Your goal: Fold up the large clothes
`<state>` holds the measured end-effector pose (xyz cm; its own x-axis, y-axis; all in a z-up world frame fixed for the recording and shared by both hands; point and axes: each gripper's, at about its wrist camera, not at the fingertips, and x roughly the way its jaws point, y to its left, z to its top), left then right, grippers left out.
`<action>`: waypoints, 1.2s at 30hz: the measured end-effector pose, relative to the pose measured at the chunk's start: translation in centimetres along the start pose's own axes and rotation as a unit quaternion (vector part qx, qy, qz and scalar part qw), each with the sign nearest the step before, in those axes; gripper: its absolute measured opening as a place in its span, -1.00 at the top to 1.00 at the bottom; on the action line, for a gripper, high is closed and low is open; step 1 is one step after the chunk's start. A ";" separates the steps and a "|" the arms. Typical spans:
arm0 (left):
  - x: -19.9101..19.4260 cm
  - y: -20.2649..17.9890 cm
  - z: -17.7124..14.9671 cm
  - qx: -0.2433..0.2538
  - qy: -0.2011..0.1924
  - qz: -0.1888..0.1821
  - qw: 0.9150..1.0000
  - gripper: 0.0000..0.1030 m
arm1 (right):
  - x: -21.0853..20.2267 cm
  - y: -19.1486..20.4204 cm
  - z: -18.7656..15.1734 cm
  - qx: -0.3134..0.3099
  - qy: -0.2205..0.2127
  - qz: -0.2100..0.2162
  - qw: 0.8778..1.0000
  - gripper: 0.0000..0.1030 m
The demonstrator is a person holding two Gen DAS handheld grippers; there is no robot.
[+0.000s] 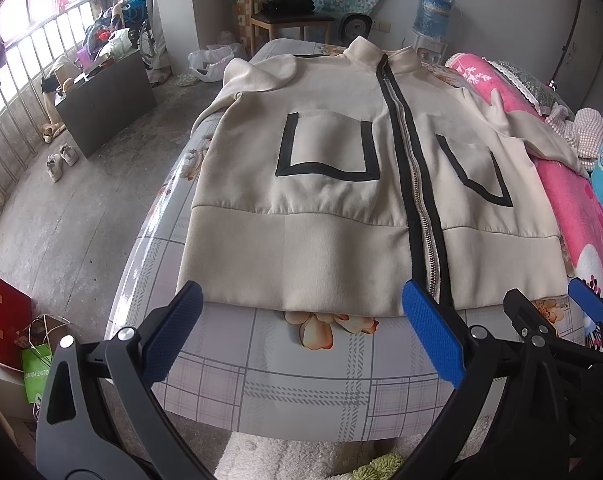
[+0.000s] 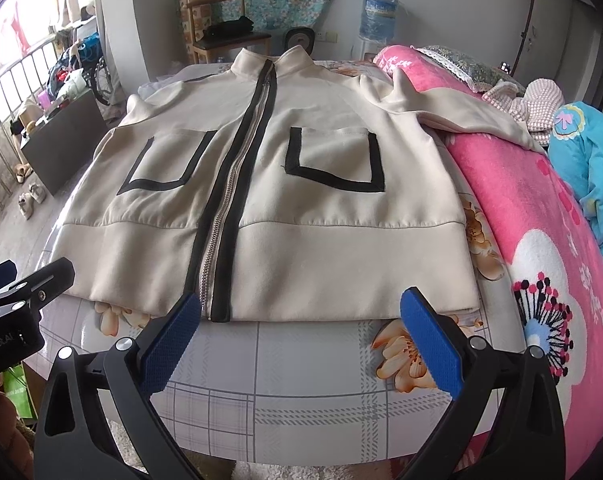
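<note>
A cream zip jacket (image 1: 333, 208) with black trim and two black-edged pockets lies flat, front up, on a bed with a checked, flowered sheet (image 1: 293, 384). Its collar points away from me and its hem is nearest. My left gripper (image 1: 301, 308) hovers open just before the hem's left half, with nothing between its blue pads. My right gripper (image 2: 301, 308) stands open before the hem's right half, by the zipper's bottom end. In the right wrist view the jacket (image 2: 301, 216) has its right sleeve draped over a pink blanket (image 2: 541, 216).
A pink flowered blanket (image 1: 581, 208) and a blue bundle (image 2: 589, 160) lie along the bed's right side. Left of the bed are bare floor, a dark cabinet (image 1: 105, 96), shoes (image 1: 61, 160) and bags (image 1: 9, 328). A wooden chair (image 1: 285, 12) and a water dispenser (image 1: 433, 20) stand behind.
</note>
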<state>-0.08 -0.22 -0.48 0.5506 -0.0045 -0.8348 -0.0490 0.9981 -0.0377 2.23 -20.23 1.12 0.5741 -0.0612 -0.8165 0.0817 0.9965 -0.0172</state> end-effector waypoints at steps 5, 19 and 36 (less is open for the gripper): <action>-0.3 0.1 0.2 0.001 -0.002 0.001 1.000 -0.87 | 0.0 -0.1 -0.1 0.001 -0.001 -0.001 1.000 -0.89; -0.9 0.3 0.2 0.000 -0.007 0.003 1.000 -0.87 | 0.0 -0.1 -0.1 0.000 -0.001 -0.001 1.000 -0.89; -1.1 0.7 0.4 -0.003 -0.009 0.001 1.000 -0.87 | -0.4 0.5 0.3 -0.012 -0.007 -0.028 1.000 -0.89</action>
<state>-0.34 0.50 0.63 0.5650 -0.0015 -0.8251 -0.0549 0.9977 -0.0394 2.26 -19.74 1.64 0.5804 -0.1174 -0.8058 0.0950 0.9926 -0.0762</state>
